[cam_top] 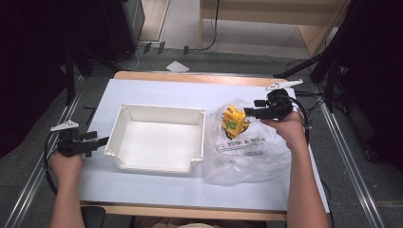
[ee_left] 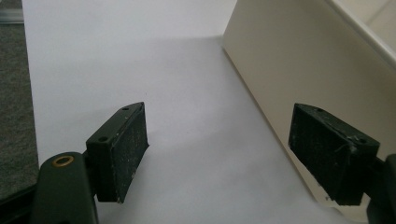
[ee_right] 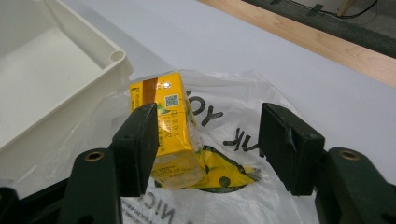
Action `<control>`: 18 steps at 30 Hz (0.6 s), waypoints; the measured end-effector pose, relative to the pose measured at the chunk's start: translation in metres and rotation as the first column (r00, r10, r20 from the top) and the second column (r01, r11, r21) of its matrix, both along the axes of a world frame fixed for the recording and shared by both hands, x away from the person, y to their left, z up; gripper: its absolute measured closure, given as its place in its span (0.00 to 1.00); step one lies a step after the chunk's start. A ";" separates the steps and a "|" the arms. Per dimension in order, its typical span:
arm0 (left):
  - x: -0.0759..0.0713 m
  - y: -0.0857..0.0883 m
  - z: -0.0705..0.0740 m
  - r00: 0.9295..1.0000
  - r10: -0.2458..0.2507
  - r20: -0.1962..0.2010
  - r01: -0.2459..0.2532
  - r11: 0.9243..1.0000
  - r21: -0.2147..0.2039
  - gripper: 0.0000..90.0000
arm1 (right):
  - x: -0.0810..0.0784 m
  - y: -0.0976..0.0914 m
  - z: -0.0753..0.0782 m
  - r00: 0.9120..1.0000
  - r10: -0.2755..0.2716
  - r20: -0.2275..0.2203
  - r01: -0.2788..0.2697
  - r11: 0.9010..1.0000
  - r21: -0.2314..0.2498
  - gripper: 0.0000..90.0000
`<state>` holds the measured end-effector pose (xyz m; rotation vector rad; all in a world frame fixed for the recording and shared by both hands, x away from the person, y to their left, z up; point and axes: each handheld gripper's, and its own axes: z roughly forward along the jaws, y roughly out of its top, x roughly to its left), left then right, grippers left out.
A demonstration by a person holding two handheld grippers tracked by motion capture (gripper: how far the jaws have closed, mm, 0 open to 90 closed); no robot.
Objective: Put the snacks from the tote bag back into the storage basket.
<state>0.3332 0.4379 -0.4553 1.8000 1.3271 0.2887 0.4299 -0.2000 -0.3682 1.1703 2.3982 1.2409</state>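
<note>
A yellow drink carton (cam_top: 234, 121) stands tilted inside a clear plastic bag (cam_top: 247, 152) with black print, right of the white tray (cam_top: 157, 113). My right gripper (cam_top: 249, 113) is at the carton from the right, open. In the right gripper view the carton (ee_right: 170, 112) lies under the bag's film (ee_right: 233, 93), close against the left jaw of the right gripper (ee_right: 210, 135), with a wide gap to the other jaw. My left gripper (cam_top: 102, 141) rests open at the tray's left front corner, nothing between its jaws. In its own view the left gripper (ee_left: 224, 154) has its right jaw next to the tray wall (ee_left: 299, 60).
The tray is empty and sits mid-table on a white sheet (cam_top: 157, 90). The wooden table edge (cam_top: 190, 76) runs along the far side. Dark stands and cables flank the table on both sides.
</note>
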 end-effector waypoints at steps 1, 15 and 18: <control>0.000 0.000 0.000 1.000 -0.001 -0.001 0.001 1.000 -0.001 0.23 | 0.000 0.000 0.000 1.000 0.000 0.001 0.000 1.000 -0.002 0.44; 0.001 -0.001 0.000 1.000 -0.005 0.003 0.005 1.000 0.001 0.23 | -0.003 0.003 0.004 1.000 0.007 0.006 -0.006 0.999 -0.034 0.46; 0.001 -0.001 0.000 1.000 -0.005 0.003 0.005 1.000 0.001 0.23 | -0.004 0.004 0.005 1.000 0.006 0.004 -0.006 0.999 -0.039 0.46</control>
